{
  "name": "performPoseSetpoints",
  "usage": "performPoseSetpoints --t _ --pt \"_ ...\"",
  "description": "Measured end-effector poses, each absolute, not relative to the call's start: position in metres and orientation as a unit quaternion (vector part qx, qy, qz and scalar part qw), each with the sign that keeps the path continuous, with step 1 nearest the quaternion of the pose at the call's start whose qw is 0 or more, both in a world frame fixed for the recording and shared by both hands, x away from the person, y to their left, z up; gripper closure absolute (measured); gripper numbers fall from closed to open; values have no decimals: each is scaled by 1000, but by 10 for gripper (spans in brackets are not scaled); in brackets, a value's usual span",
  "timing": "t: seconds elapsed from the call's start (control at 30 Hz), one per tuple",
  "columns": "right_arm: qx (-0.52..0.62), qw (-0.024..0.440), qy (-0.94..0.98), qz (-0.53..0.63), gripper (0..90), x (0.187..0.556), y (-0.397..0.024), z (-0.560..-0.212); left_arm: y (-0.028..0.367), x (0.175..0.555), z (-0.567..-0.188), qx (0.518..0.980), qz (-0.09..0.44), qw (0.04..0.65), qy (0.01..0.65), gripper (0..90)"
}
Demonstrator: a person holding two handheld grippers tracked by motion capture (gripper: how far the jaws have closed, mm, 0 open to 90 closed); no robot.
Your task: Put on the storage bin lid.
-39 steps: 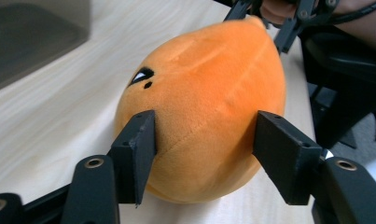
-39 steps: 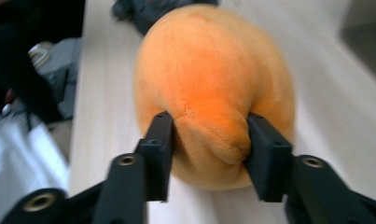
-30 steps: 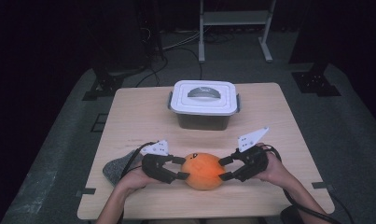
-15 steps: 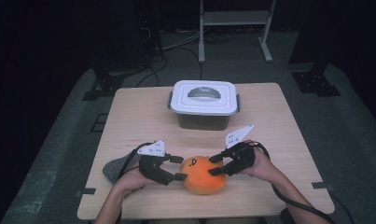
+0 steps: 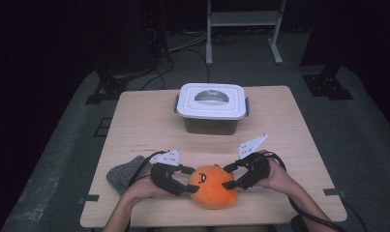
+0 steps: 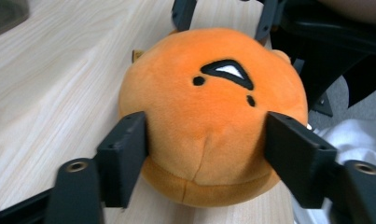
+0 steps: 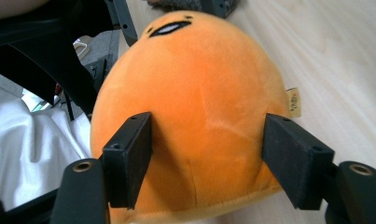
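On the pale wooden counter [image 5: 149,121], the round orange plush toy with a stitched black face [image 5: 211,185] sits clamped between left claw [image 5: 183,182] and right claw [image 5: 230,177], whose jaws have just been opening, so squeeze evenly before lifting.

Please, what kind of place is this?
Probably a lab or recording studio: one wooden table on grey carpet, dark surroundings, a metal stand and cables behind it.
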State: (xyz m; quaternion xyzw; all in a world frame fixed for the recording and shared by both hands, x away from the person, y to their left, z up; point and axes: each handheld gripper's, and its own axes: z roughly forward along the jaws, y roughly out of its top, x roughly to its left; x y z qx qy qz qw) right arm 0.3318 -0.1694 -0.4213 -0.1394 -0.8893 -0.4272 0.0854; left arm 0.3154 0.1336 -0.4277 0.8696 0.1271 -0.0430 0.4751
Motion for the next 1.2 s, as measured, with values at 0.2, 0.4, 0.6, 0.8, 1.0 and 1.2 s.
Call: performPoseSetpoints --t 0.2,0.4,0.6,0.8,1.0,1.2 --pt "-136 58 -895 -420 657 329 -164 -413 135 317 -423 867 -19 482 124 382" --pt "-137 33 -889 -436 672 329 -164 -407 138 319 -418 860 0 494 128 410" --pt "-121 3 -894 -432 675 321 -163 -403 134 319 -417 861 -2 493 126 373" --pt "-134 51 -883 -448 566 327 -175 -408 137 316 -414 859 -4 495 129 309" --pt "-138 54 -876 -458 489 330 -184 -402 142 314 -412 858 -2 498 131 289" --pt "-149 49 -875 -459 428 340 -189 -395 152 310 -410 852 5 504 140 262"
